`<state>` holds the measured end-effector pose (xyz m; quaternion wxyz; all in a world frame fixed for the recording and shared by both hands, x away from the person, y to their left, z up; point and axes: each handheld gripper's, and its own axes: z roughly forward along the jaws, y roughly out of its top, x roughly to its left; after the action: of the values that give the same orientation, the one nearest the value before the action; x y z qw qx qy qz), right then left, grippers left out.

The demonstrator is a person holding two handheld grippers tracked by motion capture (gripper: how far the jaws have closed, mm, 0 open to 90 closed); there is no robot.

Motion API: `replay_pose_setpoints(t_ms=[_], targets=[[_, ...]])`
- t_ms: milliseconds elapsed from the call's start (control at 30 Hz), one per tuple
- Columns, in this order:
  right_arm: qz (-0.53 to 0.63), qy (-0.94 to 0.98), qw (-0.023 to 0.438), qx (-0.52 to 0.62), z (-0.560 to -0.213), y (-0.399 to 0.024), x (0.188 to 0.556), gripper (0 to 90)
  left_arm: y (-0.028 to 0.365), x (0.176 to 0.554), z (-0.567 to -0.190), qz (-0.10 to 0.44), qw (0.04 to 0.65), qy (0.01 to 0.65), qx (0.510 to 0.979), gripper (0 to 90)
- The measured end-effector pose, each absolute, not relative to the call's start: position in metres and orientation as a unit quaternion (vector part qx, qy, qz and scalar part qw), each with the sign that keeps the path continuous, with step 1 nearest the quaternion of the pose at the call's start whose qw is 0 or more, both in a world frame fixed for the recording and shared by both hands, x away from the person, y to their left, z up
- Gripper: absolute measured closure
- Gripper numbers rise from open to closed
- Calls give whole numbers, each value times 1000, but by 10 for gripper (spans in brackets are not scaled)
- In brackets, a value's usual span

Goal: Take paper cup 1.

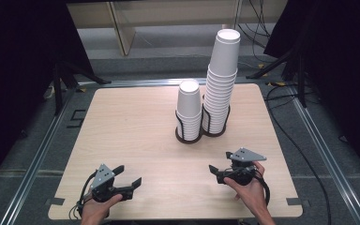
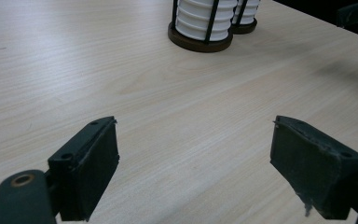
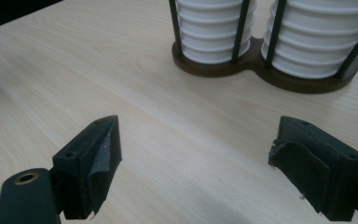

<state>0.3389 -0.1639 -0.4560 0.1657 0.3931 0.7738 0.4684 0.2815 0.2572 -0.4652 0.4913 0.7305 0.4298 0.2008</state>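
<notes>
Paper cups (image 1: 189, 110) stand upside down in two nested stacks near the far middle of the wooden table (image 1: 131, 126), each stack ringed by the black wire uprights of a dark double holder (image 1: 200, 133). The shorter stack sits on the left and slightly nearer the person; the taller stack (image 1: 221, 84) rises just beside it on the right, and the two round bases of the holder are joined.

Both stacks lie well ahead of the grippers, apart from them and untouched. The left gripper (image 1: 130, 175), held in the person's left hand (image 1: 98, 208) at the near left edge of the table, points toward the middle of the table. In the left gripper view its two black jaws stand spread wide with nothing but bare tabletop between them, and the shorter stack (image 2: 200, 21) shows far ahead, slightly right of the gap's centre line.

The right gripper (image 1: 220, 165), in the person's right hand (image 1: 251, 190) at the near right, is nearer to the holder. In the right gripper view its jaws are likewise spread with only wood grain between them; the holder's base (image 3: 265, 72) sits ahead, the two stacks upright beyond the jaw tips, the pads clear of them. A dark flap of worn padding hangs on each pad (image 3: 303, 170).
</notes>
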Motion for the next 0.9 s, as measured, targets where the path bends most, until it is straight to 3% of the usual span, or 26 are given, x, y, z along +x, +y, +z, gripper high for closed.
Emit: replay_pose_setpoints(t_ms=[900], targets=[[490,761,190,380,-427,-143,362,164,256,283,-467,202,493,431,729,147]])
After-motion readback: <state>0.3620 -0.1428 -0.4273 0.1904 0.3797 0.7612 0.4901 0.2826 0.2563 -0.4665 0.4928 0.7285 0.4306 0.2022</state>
